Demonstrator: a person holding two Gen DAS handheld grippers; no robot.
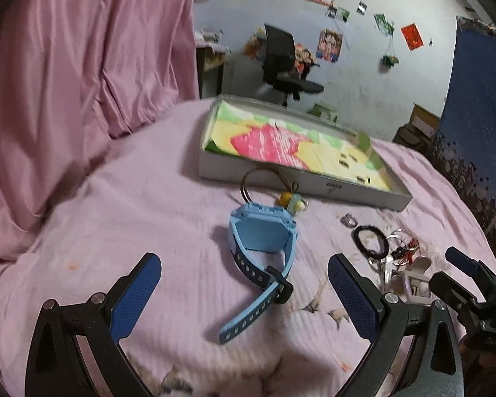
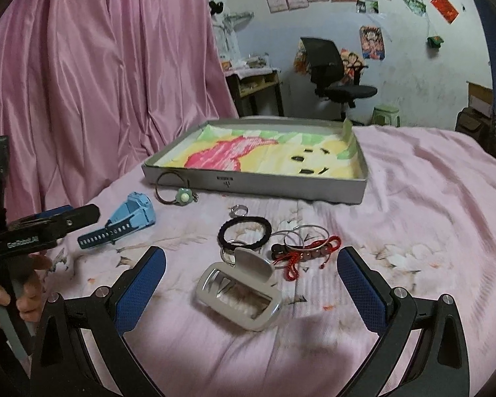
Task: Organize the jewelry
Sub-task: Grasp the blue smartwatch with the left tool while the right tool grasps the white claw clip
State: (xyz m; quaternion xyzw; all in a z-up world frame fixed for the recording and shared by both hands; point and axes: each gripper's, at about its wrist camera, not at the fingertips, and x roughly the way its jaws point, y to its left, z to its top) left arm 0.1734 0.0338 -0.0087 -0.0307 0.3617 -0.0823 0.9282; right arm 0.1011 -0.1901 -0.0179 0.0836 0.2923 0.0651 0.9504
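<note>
The left gripper stood with its 2 blue-padded fingers spread wide, holding nothing. Between them, on the pink bedsheet, lay a light blue watch, its strap trailing toward the camera and its case tipped up on edge. Just beyond the watch sat a thin bangle with a bead charm, touching or nearly touching the front wall of a shallow grey tray lined with a bright drawn picture.

The right gripper was likewise spread wide and empty, its fingers straddling a silver hair clip that rested on the sheet. Just past the clip lay a black hair tie, and beside it to the right a tangle of thin silver hoops and a red cord bracelet with dark beads. A small ring sat between the hair tie and the tray. The tray held only its picture lining; all the jewelry lay outside it on the bed.

In the right wrist view, a hand gripped the handle of the left gripper at the left edge. A pink curtain hung behind the bed, and a black office chair stood by the far wall.
</note>
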